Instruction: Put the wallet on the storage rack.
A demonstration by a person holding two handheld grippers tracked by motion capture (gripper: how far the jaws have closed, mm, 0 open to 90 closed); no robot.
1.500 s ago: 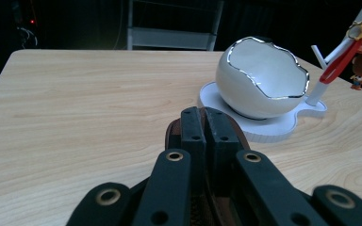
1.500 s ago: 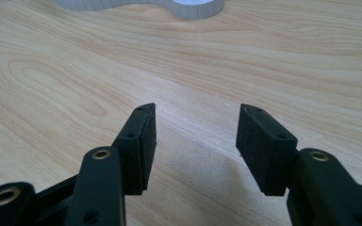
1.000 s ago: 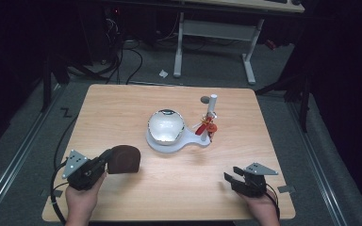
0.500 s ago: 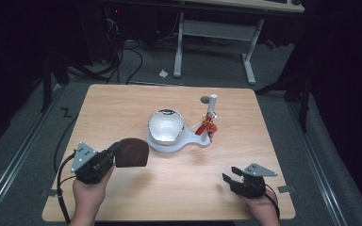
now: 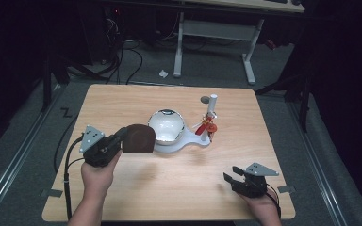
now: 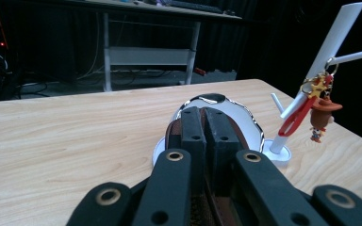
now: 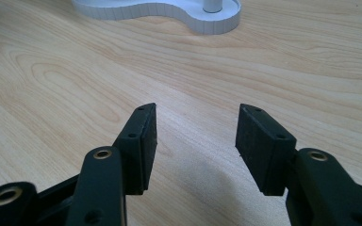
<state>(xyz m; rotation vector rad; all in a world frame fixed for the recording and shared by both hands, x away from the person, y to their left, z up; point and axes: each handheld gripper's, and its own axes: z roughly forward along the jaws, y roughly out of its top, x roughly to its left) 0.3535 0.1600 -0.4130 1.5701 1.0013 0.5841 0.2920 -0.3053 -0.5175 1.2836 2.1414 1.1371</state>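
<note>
The brown cap [image 5: 139, 139] hangs above the bench [image 5: 122, 101], pinched at its near edge by the left hand-held gripper [image 5: 120, 136], and its far side nearly reaches the glossy dome [image 5: 167, 125] at the bench's middle. In the left gripper view the two black jaws stand pressed together with a thin band of brown material [image 6: 217, 207] between them, so the grasp is on the cap's edge rather than around its body; that leaves the hollow free to drop over something round. The dome sits on a white base [image 5: 181, 145] shaped like a teardrop, and its size and rounded top suggest it is a head form meant to carry the cap, which would explain why the cap is brought up level with it from the side. From the narrow end of the base rises a white post [image 5: 210, 113] with short side pegs, and a red strap with a small figure charm [image 5: 207, 127] hangs on one peg, out of the cap's way. Whether the cap's rim already touches the dome is hard to tell from above. The right hand-held gripper [image 5: 233, 176] rests low over the near right corner, its jaws spread wide with bare wood between them, apparently parked clear so the left hand has room to work.
</note>
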